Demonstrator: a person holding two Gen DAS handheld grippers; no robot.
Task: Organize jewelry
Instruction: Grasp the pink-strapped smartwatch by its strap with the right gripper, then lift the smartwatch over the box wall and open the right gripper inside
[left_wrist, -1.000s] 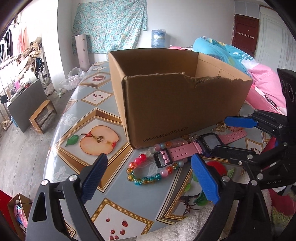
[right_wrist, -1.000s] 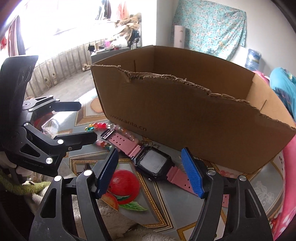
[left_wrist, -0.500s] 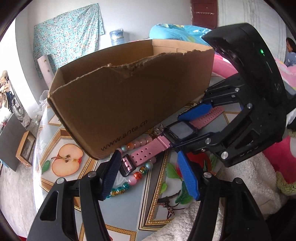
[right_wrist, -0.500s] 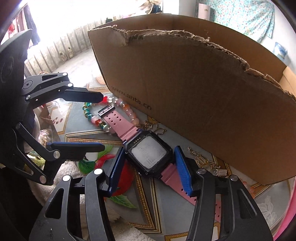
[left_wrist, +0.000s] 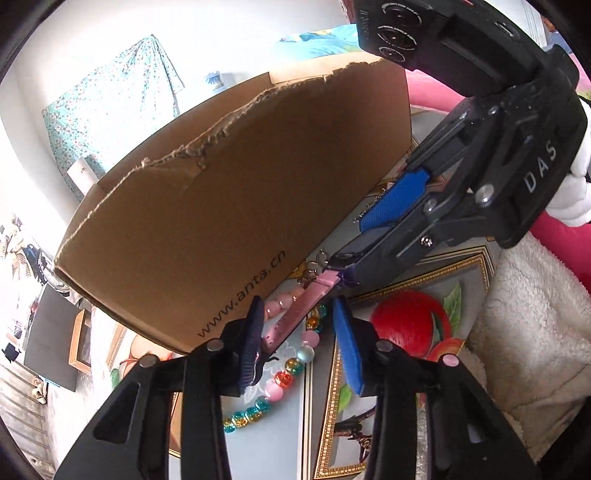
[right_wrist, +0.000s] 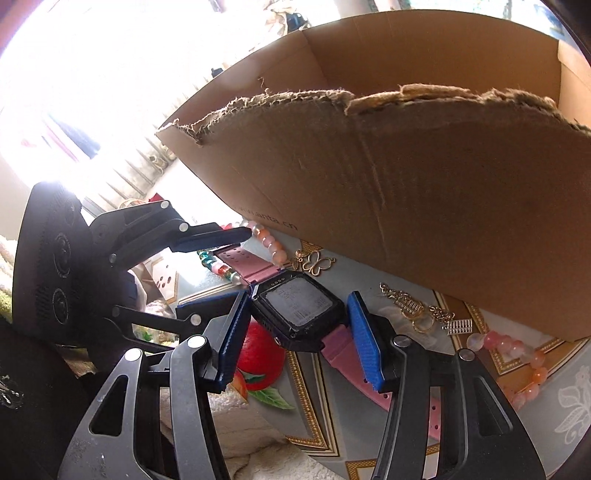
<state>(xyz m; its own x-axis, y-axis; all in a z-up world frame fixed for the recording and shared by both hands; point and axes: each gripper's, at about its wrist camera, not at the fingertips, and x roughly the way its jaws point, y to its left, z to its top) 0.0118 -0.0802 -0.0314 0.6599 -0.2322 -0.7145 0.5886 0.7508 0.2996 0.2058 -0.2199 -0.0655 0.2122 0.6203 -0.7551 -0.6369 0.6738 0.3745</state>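
A pink-strapped watch with a black square face (right_wrist: 299, 314) lies on the fruit-print tablecloth against the front of a cardboard box (right_wrist: 424, 206). My right gripper (right_wrist: 297, 295) has its blue pads pressed on both sides of the watch body. My left gripper (left_wrist: 297, 302) straddles the free end of the pink strap (left_wrist: 295, 321). Its jaws are closing, and a gap still shows beside the right pad (left_wrist: 347, 347). A multicoloured bead bracelet (left_wrist: 291, 369) lies under the strap. The right gripper's body (left_wrist: 498, 173) fills the upper right of the left wrist view.
Gold butterfly charms (right_wrist: 314, 262) and gold chains (right_wrist: 413, 310) lie along the foot of the box. A peach bead bracelet (right_wrist: 517, 354) sits to the right. White fluffy fabric (left_wrist: 528, 332) borders the table's near side. The box's torn front wall stands close ahead.
Both grippers came in close to the watch and rolled. The right jaws closed onto the watch body. The left jaws narrowed around the strap end.
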